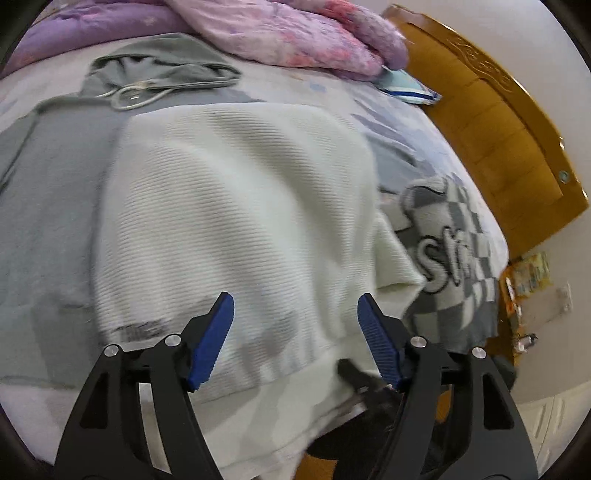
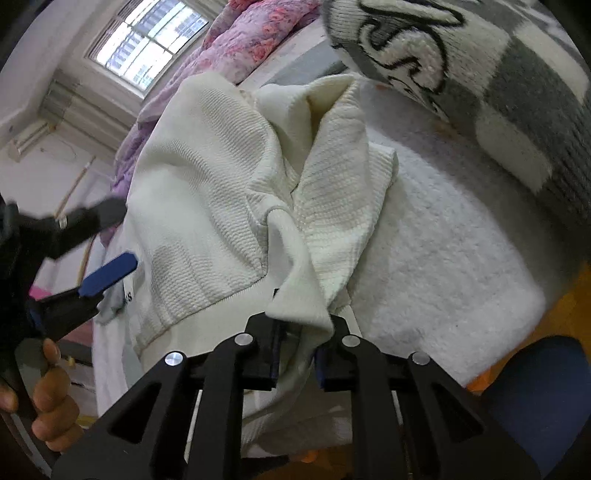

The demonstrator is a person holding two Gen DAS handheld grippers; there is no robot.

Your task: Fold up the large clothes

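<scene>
Covering most of the view, bed (image 1: pixel 413 122) with pale sheet, wooden headboard (image 1: pixel 491 122) at far side. Pink-purple quilt (image 1: pixel 295 33) bunched at the back. Grey hoodie (image 1: pixel 55 177) flat on bed, hood and drawstring up top. White ribbed sweater (image 1: pixel 236 206) lies over hoodie's right part, middle of bed, hem toward the near edge. Grey-white checkered sweater (image 1: pixel 454 236) just beside it on the right, partly under its edge. Left gripper (image 1: pixel 295 339) spread wide above sweater hem, nothing between blue pads. Right gripper (image 2: pixel 297 354) nearly closed, pinching a fold of the white sweater's edge (image 2: pixel 303 295). Person's hand (image 2: pixel 48 398) grips left gripper's handle. No earlier view given.
</scene>
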